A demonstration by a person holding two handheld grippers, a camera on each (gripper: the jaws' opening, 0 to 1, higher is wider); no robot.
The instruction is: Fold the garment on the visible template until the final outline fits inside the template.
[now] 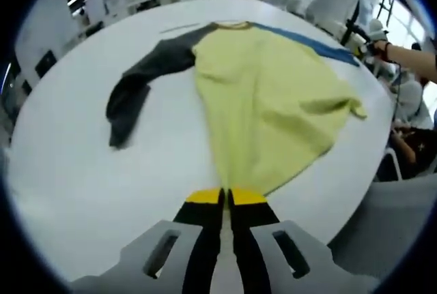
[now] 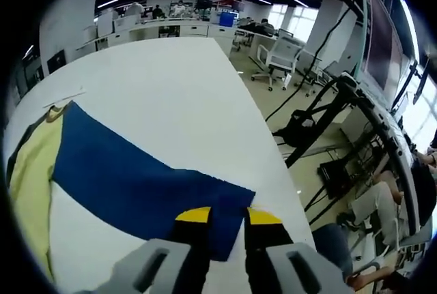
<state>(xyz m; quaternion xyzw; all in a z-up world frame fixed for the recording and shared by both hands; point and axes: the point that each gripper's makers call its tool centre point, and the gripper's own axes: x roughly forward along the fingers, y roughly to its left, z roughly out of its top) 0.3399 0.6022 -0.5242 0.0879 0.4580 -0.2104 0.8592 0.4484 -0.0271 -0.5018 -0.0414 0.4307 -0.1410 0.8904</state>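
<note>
Right now we see the yellow-bodied garment with dark grey sleeves [image 1: 266, 103] spread on the white bench [image 1: 82, 171], its neck toward the far side of the left gripper view and its hem near us. One grey sleeve [image 1: 140, 86] trails off to the left of that view, bent and lying flat on the bench. A strip of the blue rectangular template sheet [image 1: 311, 45] shows along the far right edge of the yellow cloth.

Our left gripper [image 1: 224, 197] has its yellow-tipped jaws drawn together on the near hem of the garment, the cloth gathering to a point between them.

In the right gripper view the blue template [image 2: 136, 178] lies flat on the bench [image 2: 171, 89], with the yellow cloth [image 2: 31, 171] overlapping its left end. Our right gripper [image 2: 226, 216] sits at the near corner of the blue sheet with a narrow gap between its jaws; the blue fabric shows in that gap, but we cannot tell whether it is gripped.

Beyond the bench edge stand office chairs [image 2: 283, 52] and black stands [image 2: 328, 116] on the floor.
</note>
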